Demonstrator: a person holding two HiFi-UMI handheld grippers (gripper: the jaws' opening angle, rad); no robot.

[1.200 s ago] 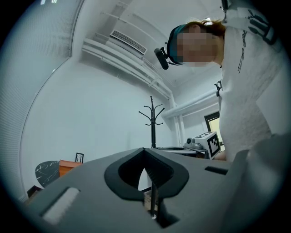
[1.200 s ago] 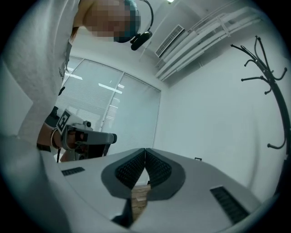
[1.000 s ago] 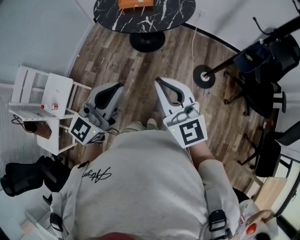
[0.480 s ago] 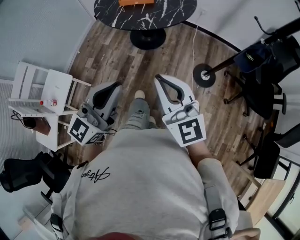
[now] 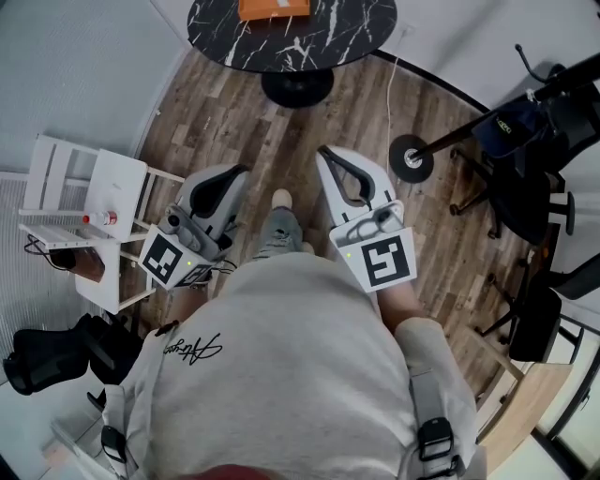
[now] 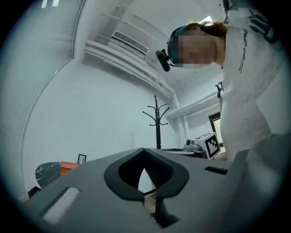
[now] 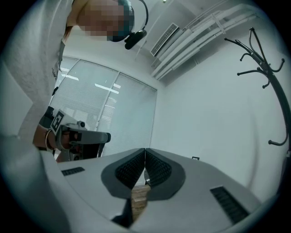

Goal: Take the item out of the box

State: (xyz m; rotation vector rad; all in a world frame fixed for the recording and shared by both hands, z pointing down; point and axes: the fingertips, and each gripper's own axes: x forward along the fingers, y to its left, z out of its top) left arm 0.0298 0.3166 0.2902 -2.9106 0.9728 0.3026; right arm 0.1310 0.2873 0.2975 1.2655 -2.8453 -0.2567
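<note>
The person (image 5: 281, 375) stands on the wooden floor (image 5: 225, 103) and fills the lower half of the head view. Both grippers are held at waist height, side by side but apart, and point ahead toward the round dark marbled tabletop (image 5: 337, 28). The left gripper (image 5: 236, 172) tips slightly upward. The right gripper (image 5: 324, 153) lies about level and reaches a little further forward. Each one's marker cube sits close against the torso.

The hands carrying the grippers are almost entirely covered by the cubes and the sweatshirt, and only a strip of the right forearm shows. The tabletop is cut off by the top edge of the head view. So is the orange box (image 5: 272, 7) on it, of which only the near part shows, well ahead of both grippers. Whether the box is open and what lies inside cannot be made out. In the left gripper view the box is a small orange patch low at the left, beside the edge of the tabletop. One shoe (image 5: 280, 199) shows between the grippers.

The left gripper's fingers (image 6: 91, 191) are clenched, with their tips meeting and nothing between them. Only floor shows through the hollow behind the tips. The right gripper's fingers (image 7: 204, 182) are likewise pressed together tip to tip and empty, their ribbed pads facing each other.
</note>
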